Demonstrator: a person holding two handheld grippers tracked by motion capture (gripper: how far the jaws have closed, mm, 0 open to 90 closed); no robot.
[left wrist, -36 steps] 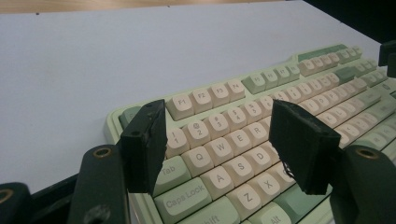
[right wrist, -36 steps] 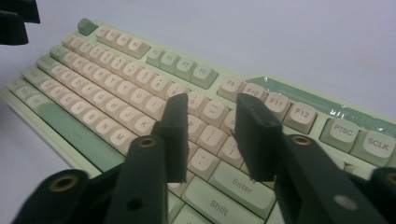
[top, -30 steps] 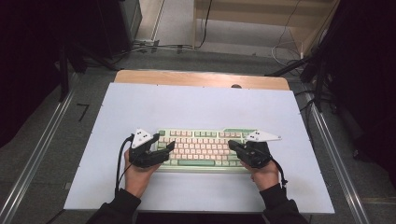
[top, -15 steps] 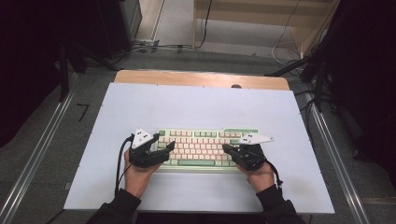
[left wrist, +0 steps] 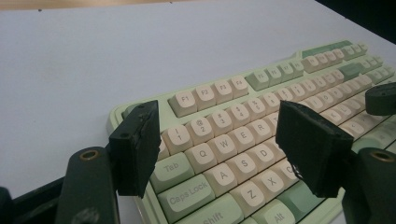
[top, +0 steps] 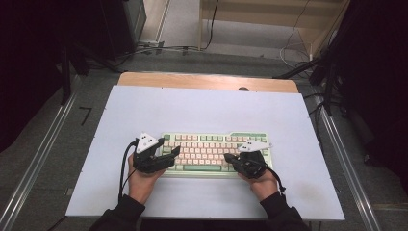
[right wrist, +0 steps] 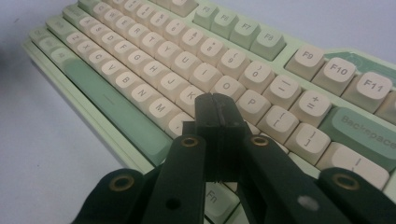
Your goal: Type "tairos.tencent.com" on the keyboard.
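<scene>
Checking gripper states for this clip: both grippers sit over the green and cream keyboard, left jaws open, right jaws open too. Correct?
Not quite. The right gripper has its jaws shut, pads pressed together with nothing between them, above the keyboard; the right gripper view shows it. The left gripper is indeed open.

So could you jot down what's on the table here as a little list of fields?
surface: pale table
main thing: green and cream keyboard, flat, near the person's edge
left gripper: jaws apart, over the keyboard's Tab and Q end
right gripper: jaws pressed together, nothing between, tips over the keys near L
hands: one at each end of the keyboard
</scene>
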